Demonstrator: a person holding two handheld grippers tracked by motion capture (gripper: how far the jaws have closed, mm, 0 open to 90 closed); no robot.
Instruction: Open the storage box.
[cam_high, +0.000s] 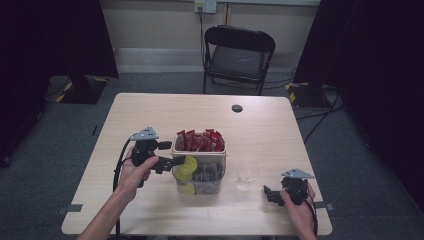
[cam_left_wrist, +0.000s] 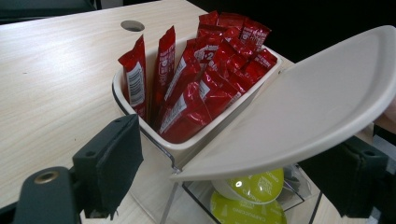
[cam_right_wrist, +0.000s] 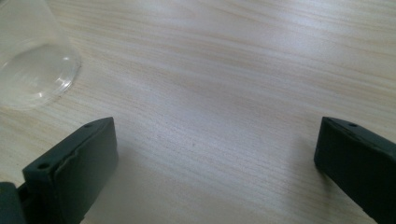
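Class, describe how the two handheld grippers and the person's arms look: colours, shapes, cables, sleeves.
Both the left gripper and the right gripper are black, with two blocky, padded jaws, and each carries a grey three-cornered plate on top. A black cable trails from each. The forearms are bare, with no sleeves in sight.

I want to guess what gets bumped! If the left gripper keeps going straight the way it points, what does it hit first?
Probably the beige lid, tilted up over the clear container. The left gripper has its jaws open around the lid's lower edge, so the lid seems closest. Behind it stand the red packets. Depth is hard to judge.
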